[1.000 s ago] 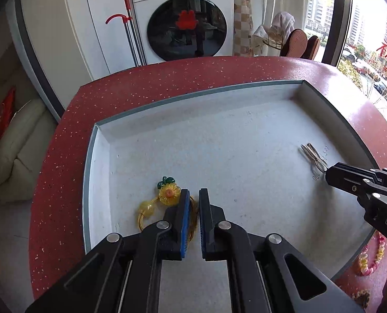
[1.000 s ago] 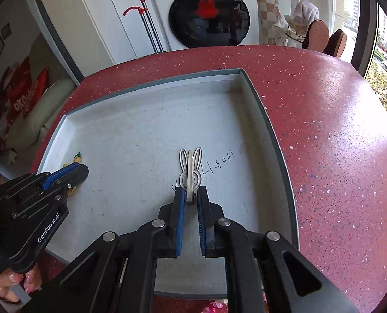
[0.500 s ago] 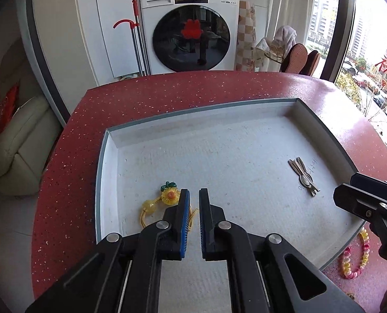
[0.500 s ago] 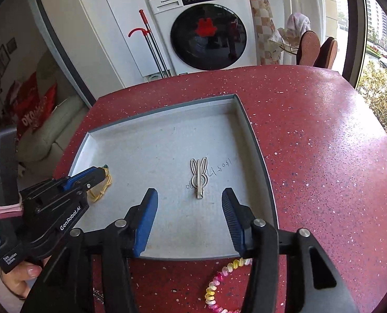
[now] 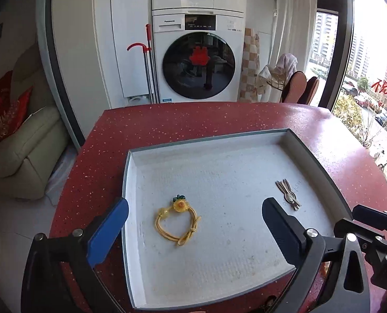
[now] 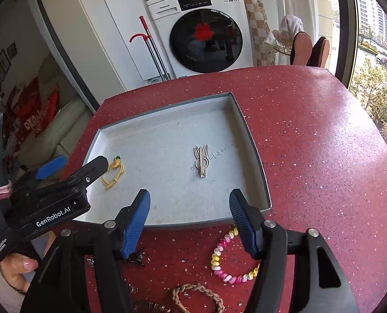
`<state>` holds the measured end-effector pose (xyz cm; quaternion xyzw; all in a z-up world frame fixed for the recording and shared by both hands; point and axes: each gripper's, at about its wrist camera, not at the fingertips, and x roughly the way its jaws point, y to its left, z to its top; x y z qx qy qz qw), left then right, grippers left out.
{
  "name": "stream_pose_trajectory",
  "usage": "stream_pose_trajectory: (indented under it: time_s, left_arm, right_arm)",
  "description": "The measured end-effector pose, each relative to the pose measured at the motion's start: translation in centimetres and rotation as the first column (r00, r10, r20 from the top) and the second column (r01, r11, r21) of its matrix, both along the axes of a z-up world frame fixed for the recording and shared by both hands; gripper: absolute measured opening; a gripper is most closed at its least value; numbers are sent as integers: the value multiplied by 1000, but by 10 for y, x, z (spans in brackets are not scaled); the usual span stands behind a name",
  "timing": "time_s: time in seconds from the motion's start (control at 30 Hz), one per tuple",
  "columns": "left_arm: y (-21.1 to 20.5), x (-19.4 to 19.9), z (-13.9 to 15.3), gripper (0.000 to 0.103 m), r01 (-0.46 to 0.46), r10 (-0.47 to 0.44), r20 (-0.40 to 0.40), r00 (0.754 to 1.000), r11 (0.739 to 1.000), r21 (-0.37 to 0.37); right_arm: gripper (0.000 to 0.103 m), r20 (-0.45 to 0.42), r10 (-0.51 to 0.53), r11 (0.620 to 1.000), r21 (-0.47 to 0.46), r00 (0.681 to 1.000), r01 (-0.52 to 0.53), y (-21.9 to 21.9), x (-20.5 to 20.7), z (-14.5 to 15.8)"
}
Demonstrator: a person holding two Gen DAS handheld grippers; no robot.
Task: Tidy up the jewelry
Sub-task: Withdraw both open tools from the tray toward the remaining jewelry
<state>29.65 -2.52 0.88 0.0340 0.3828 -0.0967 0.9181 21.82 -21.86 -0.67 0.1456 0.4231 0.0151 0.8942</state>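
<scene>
My left hand-held gripper (image 5: 193, 224): jaws opening wide, nothing betw. them, above yellow hair tie (image 5: 177, 221) lying near tray's (image 5: 316, 156) left wall. My right hand-held gripper (image 6: 189, 221): jaws opening, empty; bunny clip (image 6: 202, 159) lies free toward tray's right side, on red table (image 6: 323, 156).

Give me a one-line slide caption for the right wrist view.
Right gripper opening, empty, above the tray's near edge; rabbit clip and yellow hair tie rest inside.
</scene>
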Motion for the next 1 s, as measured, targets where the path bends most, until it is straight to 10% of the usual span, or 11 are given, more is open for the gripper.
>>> stream_pose_trajectory:
  time_s: [0.4,1.0]
  left_arm:
    - [30,-63,21,103,3,-3,13,1000,1000,-11]
    - [51,-134,-49,103,32,-24,-92,995,996,88]
  right_arm:
    - [87,23,-2,997,79,1000,0,2,-58,3]
    - [87,-123,-28,1000,-10,992,26,4,-159,-43]
